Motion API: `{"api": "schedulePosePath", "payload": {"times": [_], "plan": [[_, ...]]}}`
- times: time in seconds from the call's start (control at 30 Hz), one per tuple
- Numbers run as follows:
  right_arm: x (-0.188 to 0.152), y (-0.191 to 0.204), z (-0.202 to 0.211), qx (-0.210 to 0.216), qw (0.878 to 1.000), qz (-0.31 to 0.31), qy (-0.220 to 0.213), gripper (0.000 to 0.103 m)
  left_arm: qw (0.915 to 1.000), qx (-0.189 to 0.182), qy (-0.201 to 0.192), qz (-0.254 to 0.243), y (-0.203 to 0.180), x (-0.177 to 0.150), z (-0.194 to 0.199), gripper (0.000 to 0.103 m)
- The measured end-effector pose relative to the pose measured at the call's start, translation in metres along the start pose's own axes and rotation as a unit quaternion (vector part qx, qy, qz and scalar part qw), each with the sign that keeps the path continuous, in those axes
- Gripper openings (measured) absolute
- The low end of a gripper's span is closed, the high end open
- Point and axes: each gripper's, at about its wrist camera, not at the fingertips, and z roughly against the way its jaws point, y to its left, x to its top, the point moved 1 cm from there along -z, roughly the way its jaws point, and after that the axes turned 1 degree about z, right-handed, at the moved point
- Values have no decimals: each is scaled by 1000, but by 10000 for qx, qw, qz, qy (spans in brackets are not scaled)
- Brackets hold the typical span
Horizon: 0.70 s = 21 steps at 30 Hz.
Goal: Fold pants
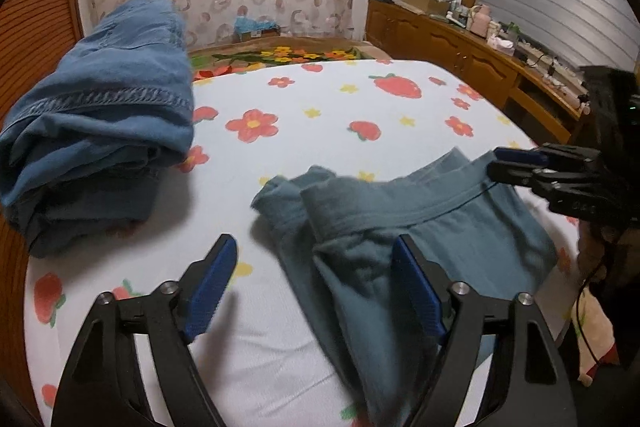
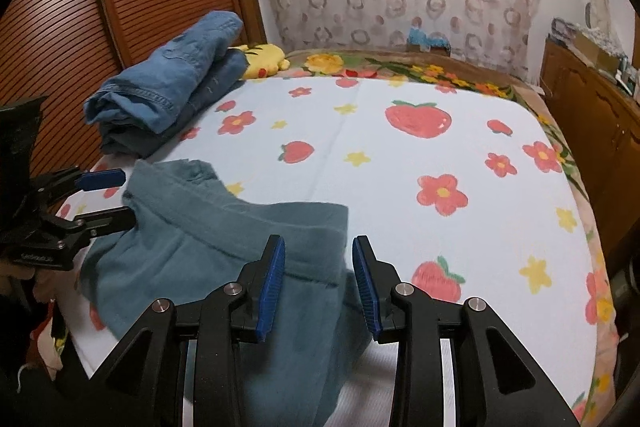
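Two grippers are hovering over teal pants (image 1: 420, 223) lying rumpled on the bed (image 1: 320, 99).
Left gripper (image 1: 316, 287) is gaping wide above the waistband; right gripper (image 2: 318, 283) is parted too, gripping nothing, jeans (image 2: 172, 87) sitting well apart.

A folded denim pile (image 1: 100, 115) lies on the strawberry-print sheet (image 1: 320, 99) (wooden cabinet (image 1: 452, 47) beyond).

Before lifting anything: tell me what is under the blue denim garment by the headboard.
Under the blue denim garment lies a darker folded piece, resting on the strawberry sheet. Anything deeper in the pile is covered.
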Motion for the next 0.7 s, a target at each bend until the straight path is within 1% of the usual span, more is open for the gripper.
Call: {"api": "schedulePosePath", "payload": {"times": [0.03, 0.1, 0.13, 0.17, 0.2, 0.23, 0.27, 0.3, 0.33, 0.37, 0.43, 0.5, 0.6, 0.7], "plan": [[1, -2, -3, 37, 10000, -11, 47, 36, 10000, -63, 5, 19, 0, 2, -1, 77], [2, -4, -10, 42, 9999, -44, 133, 36, 9999, -116, 73, 25, 1, 6, -5, 66], [3, -4, -12, 37, 9998, -61, 159, 36, 9999, -140, 81, 8, 0, 8, -6, 64], [4, -4, -14, 44, 9998, -68, 180, 36, 9998, -196, 58, -22, -1, 9, -7, 58], [4, -4, -16, 52, 9998, -68, 187, 36, 9996, -270, 48, -68, -3, 10, -8, 49], [5, -2, -16, 79, 9998, -44, 182, 29, 9994, -316, 82, -94, -4, 11, -10, 44], [5, -1, -15, 115, 9998, -7, 152, 23, 9994, -329, 101, -97, -4, 12, -11, 36], [5, 1, -13, 149, 9998, 25, 106, 13, 9994, -326, 79, -107, -5, 13, -10, 29], [6, 1, -10, 167, 9998, 50, 37, 9, 9993, -363, 30, -116, -5, 15, -8, 25], [6, 2, -6, 179, 9998, 70, -76, 9, 9990, -420, -59, -103, -5, 17, -4, 21], [8, 2, 2, 140, 9994, 66, -303, 7, 9988, -432, -179, -126, -7, 22, 1, 19], [10, 4, 7, 98, 9988, 63, -470, 7, 9992, -316, -188, -172, -8, 26, 1, 18], [8, 5, 4, 24, 9990, 96, -442, 7, 9996, -147, -151, -162, -5, 32, -6, 18], [5, 5, -7, -74, 9996, 88, -270, 7, 9999, -65, -46, -149, -1, 32, -15, 19]]}}
